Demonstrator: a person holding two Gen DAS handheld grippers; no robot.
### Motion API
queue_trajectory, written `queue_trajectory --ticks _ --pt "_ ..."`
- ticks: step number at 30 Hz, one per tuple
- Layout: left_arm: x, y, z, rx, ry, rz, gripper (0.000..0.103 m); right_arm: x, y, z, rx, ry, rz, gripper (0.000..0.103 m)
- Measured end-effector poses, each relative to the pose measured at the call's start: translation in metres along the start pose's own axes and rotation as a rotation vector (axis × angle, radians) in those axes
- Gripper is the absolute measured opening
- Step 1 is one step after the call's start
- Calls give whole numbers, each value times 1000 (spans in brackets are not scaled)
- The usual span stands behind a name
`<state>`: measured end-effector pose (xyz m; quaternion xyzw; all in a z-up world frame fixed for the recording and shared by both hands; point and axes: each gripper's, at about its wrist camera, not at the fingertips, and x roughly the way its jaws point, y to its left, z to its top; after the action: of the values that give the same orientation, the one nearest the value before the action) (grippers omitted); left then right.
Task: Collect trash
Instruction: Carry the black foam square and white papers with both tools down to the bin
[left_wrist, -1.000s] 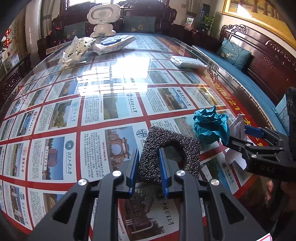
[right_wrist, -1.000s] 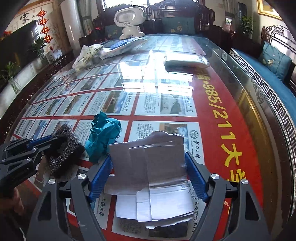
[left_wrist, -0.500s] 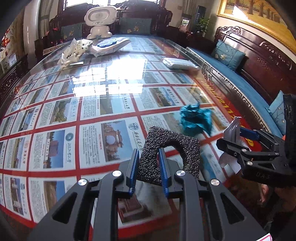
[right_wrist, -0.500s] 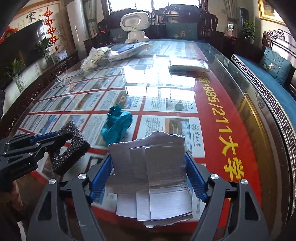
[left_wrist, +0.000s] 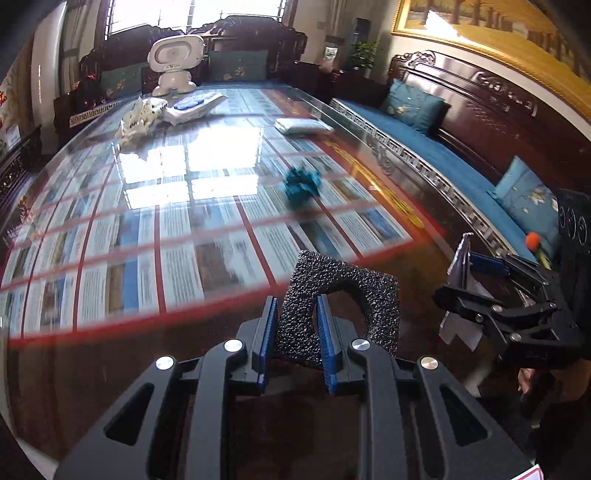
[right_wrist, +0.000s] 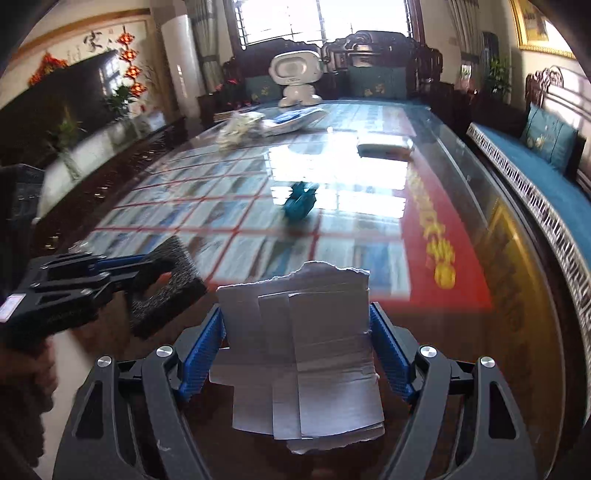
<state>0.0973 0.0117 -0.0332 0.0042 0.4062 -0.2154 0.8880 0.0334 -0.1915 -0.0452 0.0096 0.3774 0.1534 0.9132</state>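
My left gripper (left_wrist: 295, 314) is shut on a black foam piece (left_wrist: 354, 295) with a hole in it, held off the near end of the table. It also shows in the right wrist view (right_wrist: 162, 284) at the left. My right gripper (right_wrist: 295, 332) is shut on a stack of torn grey-white paper (right_wrist: 306, 354), also off the table's near end; it shows at the right of the left wrist view (left_wrist: 469, 291). A crumpled teal paper ball (left_wrist: 301, 184) lies on the glass table top (left_wrist: 147, 229), mid-table, also in the right wrist view (right_wrist: 299, 203).
At the table's far end stand a white robot toy (left_wrist: 175, 62), a crumpled white bag (left_wrist: 138, 118), a white-blue packet (left_wrist: 195, 107) and a flat white packet (left_wrist: 303, 126). A blue-cushioned wooden bench (left_wrist: 443, 155) runs along the right side.
Both grippers have pulled back and up from the table with the foam and the paper held. The teal ball stays on the table, now farther away.
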Motion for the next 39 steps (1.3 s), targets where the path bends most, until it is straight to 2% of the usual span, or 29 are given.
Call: queue_trajectory --ticks 7,12,16,21,26,27,28,31,34,39 --pt "-54 -36 -80 72 19 -59 23 -61 27 -84 9 19 32 74" --pt "-69 -51 -136 72 70 -117 23 -83 44 -140 4 74 31 74" --pt "-56 -59 -180 81 150 -148 23 -85 53 -185 17 126 16 74" --pt "-9 -64 -237 54 317 -172 23 -69 57 -228 48 209 30 74" --pt "33 -66 -275 58 441 -178 23 -47 54 -256 75 282 9 74" --pt "38 -65 -277 61 451 -174 25 -43 52 -260 78 294 2 74" --pt "42 -66 -279 70 454 -164 34 -40 51 -263 86 304 3 74" --pt "52 -70 -285 96 470 -145 52 -32 49 -270 97 330 9 74" --pt "54 -71 -287 114 468 -135 56 -28 49 -279 99 347 15 74" --pt "60 -72 -280 120 464 -118 56 -17 49 -282 86 364 29 74"
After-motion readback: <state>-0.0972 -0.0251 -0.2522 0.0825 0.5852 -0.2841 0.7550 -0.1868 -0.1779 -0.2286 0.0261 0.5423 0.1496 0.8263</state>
